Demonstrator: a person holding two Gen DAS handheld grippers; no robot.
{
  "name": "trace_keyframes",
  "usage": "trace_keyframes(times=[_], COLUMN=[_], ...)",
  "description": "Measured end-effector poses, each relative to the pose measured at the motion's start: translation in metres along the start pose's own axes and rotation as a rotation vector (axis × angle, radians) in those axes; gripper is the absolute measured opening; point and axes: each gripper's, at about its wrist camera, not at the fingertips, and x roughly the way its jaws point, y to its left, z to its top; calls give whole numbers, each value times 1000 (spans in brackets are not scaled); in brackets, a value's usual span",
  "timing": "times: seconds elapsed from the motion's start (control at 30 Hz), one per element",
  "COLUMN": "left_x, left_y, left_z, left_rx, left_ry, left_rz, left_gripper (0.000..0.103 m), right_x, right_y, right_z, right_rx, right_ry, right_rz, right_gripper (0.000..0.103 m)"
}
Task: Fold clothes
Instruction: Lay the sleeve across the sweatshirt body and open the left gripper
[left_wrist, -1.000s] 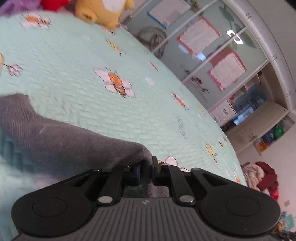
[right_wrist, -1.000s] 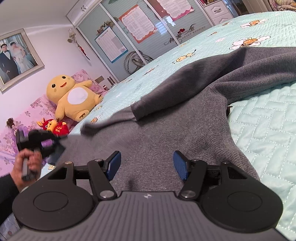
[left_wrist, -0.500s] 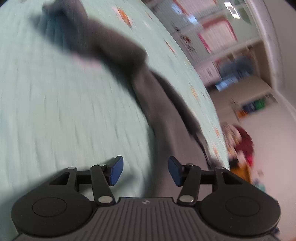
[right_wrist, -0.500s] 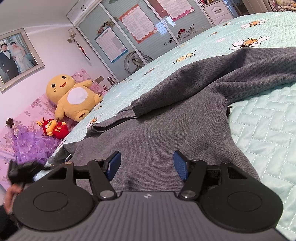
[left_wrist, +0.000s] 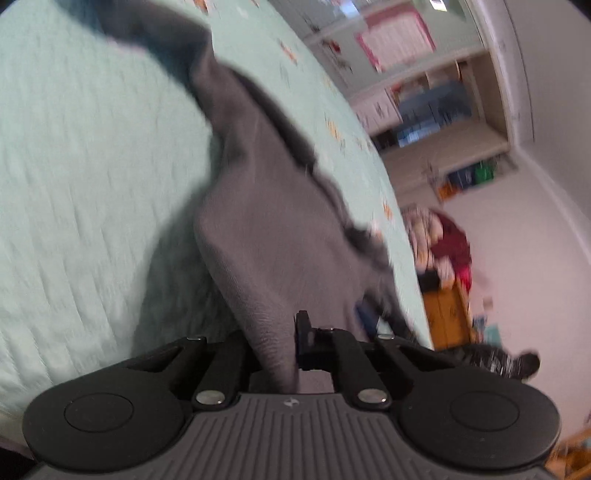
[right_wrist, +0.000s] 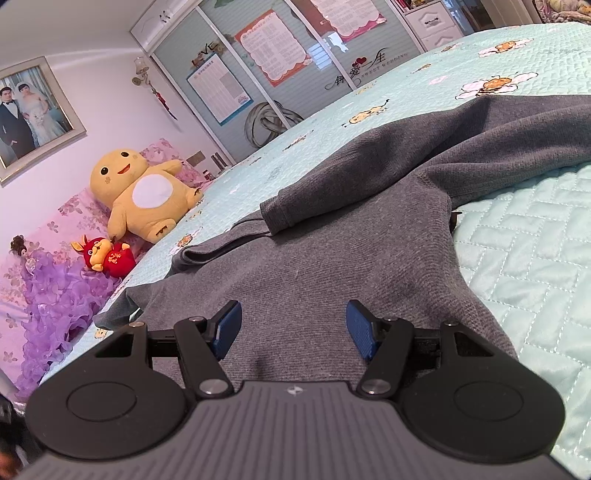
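The left gripper (left_wrist: 286, 347) is tilting over the bed (left_wrist: 81, 155), its jaws pinching narrowly on a fold of the gray sweater (left_wrist: 280, 221), which is rising off the quilt as a blurred ridge. The right gripper (right_wrist: 293, 328) is hovering low above the sweater (right_wrist: 332, 258), its jaws standing wide and holding nothing. The sweater is lying spread across the bed (right_wrist: 524, 266), 1 sleeve folded over its body, knit ribbing showing. On the wardrobe door (right_wrist: 332, 66) beyond the bed, "LOVE" and "SWEET WEDDING" are reading clearly.

motion-blurred left view, sharp bright right
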Motion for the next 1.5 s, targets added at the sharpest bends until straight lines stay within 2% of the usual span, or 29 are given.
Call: trace_keyframes(times=[0.07,0.13,0.2,0.27,0.33,0.43,0.5,0.6,0.7,0.73,0.77,0.87,0.97,1.07,1.2,1.33,1.5], left_x=[-3,-5,-4,-9,-17,-17,-9,-8,-9,-9,-9,-11,-11,-14,-26,-31,6], left_y=[-9,-7,7,31,43,34,24,16,19,22,26,31,28,25,7,-29,-72], left_z=[6,2,-3,-10,-18,-24,-25,-32,-37,-37,-39,-43,-45,-44,-44,-43,-31], left_rx=[20,52,31,-56,-118,-82,-32,53,76,65,56,47,68,75,138,276,476], left_ry=[13,31,30,25,4,-4,10,23,23,20,16,1,-2,-10,-60,-116,-129], left_rz=[58,190,276,272,221,207,227,255,228,217,209,193,195,197,239,295,337], left_gripper=[5,6,6,6,6,11,32,42,53,53,53,54,54,50,50,50,57], right_x=[-1,-1,-2,-2,-2,-1,-1,-4,-35,-54,-76,-141,-191,-214,-213,-203,-193], right_y=[-1,-2,-2,-2,-3,-4,-4,-8,-19,-25,-34,-63,-69,-60,-49,-38,-8], right_z=[0,0,0,0,0,1,1,5,8,4,-3,-27,-47,-59,-63,-61,-53], right_rx=[7,11,10,11,14,18,25,58,147,178,210,304,333,310,282,246,183], right_ry=[-1,-2,-5,-6,-6,-3,1,27,62,49,34,-25,-23,-20,-42,-28,-28], right_rz=[4,6,6,6,9,12,19,55,66,61,47,44,-9,-47,-64,-56,-15], right_gripper=[63,63,63,63,63,63,64,67,67,67,71,70,71,71,71,71,71])
